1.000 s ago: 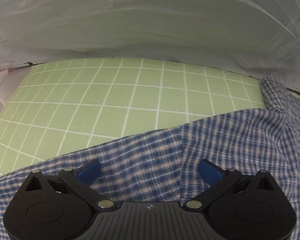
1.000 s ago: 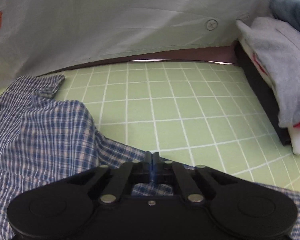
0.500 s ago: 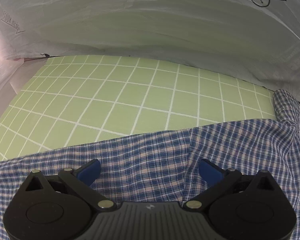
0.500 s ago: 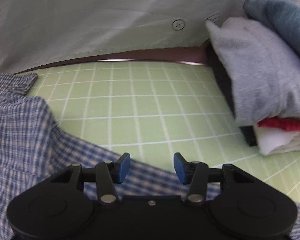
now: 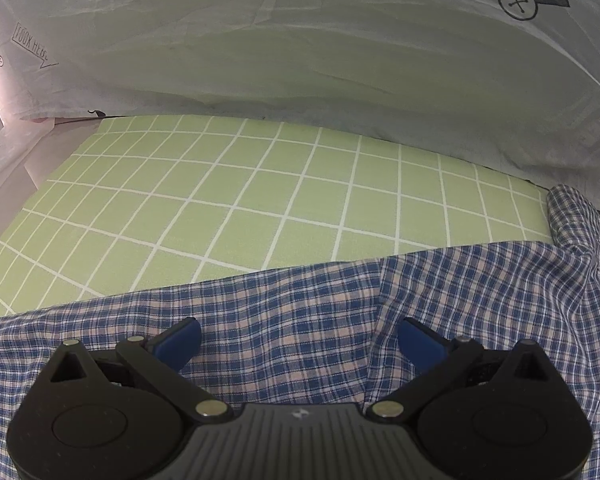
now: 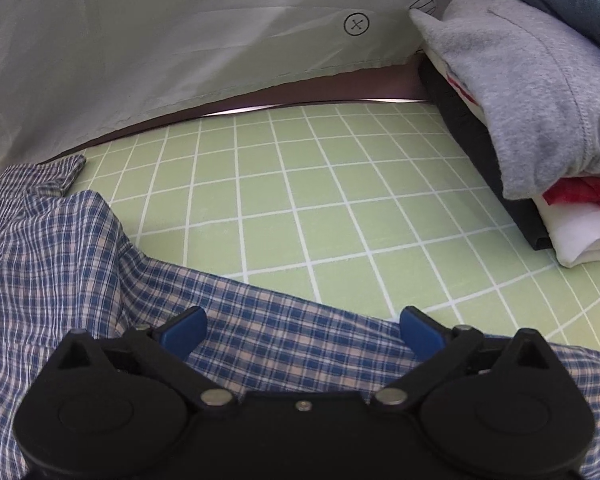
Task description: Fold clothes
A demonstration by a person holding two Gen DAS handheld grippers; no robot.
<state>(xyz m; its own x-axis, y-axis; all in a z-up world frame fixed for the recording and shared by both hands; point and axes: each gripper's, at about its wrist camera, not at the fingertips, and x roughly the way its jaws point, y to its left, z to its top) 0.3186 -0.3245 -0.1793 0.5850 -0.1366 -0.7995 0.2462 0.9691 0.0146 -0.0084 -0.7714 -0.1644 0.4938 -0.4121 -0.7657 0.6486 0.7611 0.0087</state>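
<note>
Left gripper: its jaws were spread wide, with nothing held between the blue fingertips; it was positioned low over the plaid cloth.

Right gripper: its jaws were likewise spread wide and nothing was gripped; the blue fingertips were seen above a band of the shirt near its edge.

Plaid shirt: a blue, white and pink checked shirt was laid across the near part of the mat, under both grippers. In the left wrist view a vertical seam or fold line was seen between the two fingers, nearer the right one, and the cloth was bunched up toward the mat's right far edge. In the right wrist view the bulk was heaped at the left, and a narrower strip was stretched rightward along the near edge.

Collar or cuff end: a small checked flap was seen at the mat's far edge, close to the white sheet; which part of the shirt it was could not be told.

Cutting mat: a light green mat with a white grid was left uncovered beyond the shirt.

White sheet: a wrinkled white cloth with printed marks was hung behind the mat's far edge.

Stack of folded clothes: grey, blue, red and white garments were piled at the mat's right edge, well apart from the shirt.
</note>
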